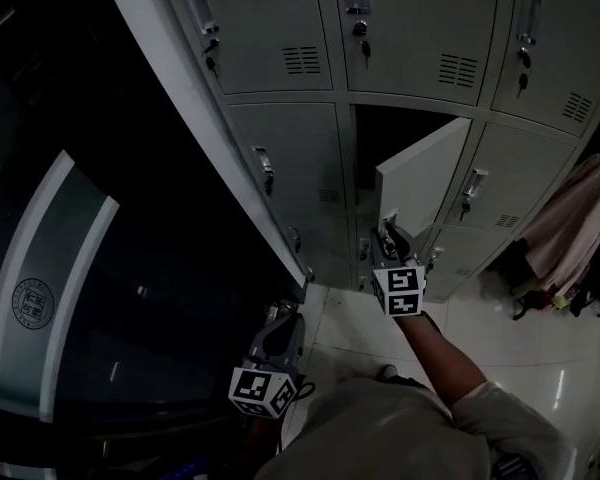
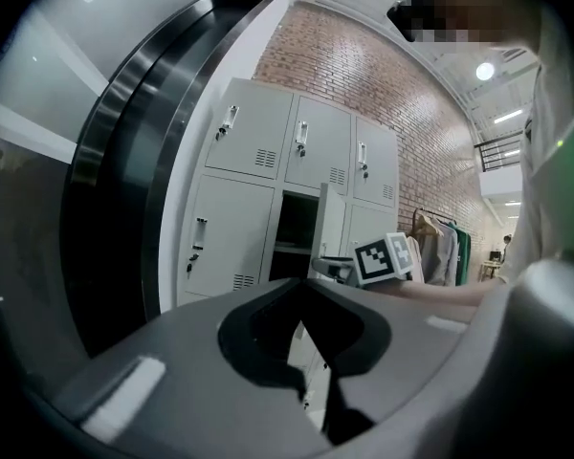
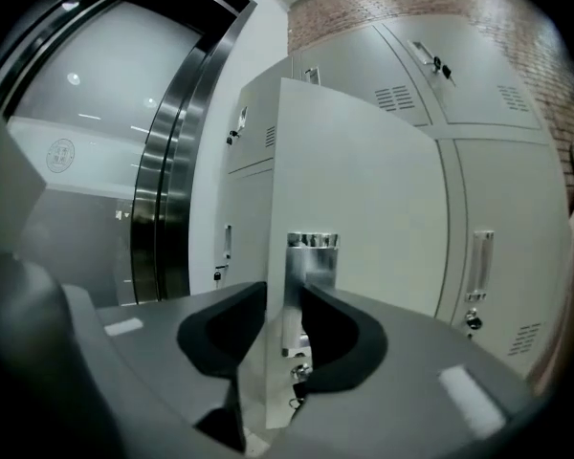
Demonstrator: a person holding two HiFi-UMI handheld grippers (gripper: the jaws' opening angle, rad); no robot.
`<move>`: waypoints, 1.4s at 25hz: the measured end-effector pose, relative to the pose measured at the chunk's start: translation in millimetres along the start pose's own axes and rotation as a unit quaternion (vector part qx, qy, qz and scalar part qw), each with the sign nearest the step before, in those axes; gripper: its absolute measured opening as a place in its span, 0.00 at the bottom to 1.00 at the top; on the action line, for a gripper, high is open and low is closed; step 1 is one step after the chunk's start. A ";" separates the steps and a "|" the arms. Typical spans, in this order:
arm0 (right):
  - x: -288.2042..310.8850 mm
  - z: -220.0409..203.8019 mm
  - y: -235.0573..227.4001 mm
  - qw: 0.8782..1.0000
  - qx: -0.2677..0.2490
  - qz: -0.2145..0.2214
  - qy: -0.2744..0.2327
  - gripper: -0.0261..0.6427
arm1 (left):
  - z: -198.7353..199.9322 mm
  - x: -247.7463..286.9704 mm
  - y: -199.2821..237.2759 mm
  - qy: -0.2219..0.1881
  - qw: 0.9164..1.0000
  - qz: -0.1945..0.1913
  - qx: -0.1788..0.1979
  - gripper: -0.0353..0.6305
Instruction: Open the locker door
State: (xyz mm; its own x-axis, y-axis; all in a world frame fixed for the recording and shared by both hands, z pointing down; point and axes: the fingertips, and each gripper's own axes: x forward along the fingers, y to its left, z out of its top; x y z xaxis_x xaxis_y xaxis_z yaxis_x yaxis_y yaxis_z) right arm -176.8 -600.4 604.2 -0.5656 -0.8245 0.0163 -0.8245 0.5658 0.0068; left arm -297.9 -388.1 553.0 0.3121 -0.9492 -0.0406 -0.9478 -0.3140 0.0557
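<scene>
I am midway through opening the pale grey sheet-metal locker door [image 1: 421, 173], the middle one of the middle row in the grey steel locker bank [image 1: 270, 28]. It already stands swung well out on its right side, baring the dark compartment [image 1: 388, 133] behind it. My right hand-held gripper [image 1: 388, 230] has the door's free edge between its jaws. They are closed partway and seem to press on the edge right at the bright chrome handle plate [image 3: 312, 256]. My left hand-held gripper [image 1: 285, 315] hangs low near my waist, jaws together on nothing, well apart from the door. The next move, I judge, calls for drawing the edge round its arc, wrist turning with it so the pads do not slip. The door is a thin, plain, flat panel.
</scene>
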 end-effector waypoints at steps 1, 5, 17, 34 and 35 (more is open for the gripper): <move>-11.5 0.7 -2.7 1.000 -0.003 -0.002 -0.007 0.22 | -0.9 1.6 -1.9 0.001 1.000 -0.002 -0.001 0.15; -53.3 4.0 -16.9 1.000 -0.005 -0.005 -0.022 0.23 | -5.4 9.7 -11.6 0.009 1.000 -0.016 -0.005 0.15; -142.8 7.8 -72.7 0.998 0.019 -0.041 -0.034 0.24 | -3.7 36.1 -49.3 0.017 0.998 -0.066 0.002 0.15; -188.6 9.7 -124.4 0.995 0.052 -0.081 -0.041 0.12 | -11.5 55.1 -81.8 0.030 0.996 -0.088 -0.005 0.15; -191.9 14.8 -124.7 0.994 0.053 -0.083 -0.050 0.09 | -11.9 55.1 -82.7 0.030 0.996 -0.087 -0.008 0.15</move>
State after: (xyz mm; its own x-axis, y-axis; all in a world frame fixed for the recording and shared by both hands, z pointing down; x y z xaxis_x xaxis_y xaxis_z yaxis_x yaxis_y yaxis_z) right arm 34.3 -512.8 585.5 -0.4165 -0.9059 -0.0767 -0.9002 0.4227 -0.1043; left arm -201.6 -414.7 558.0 0.4745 -0.8802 0.0092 -0.8785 -0.4728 0.0689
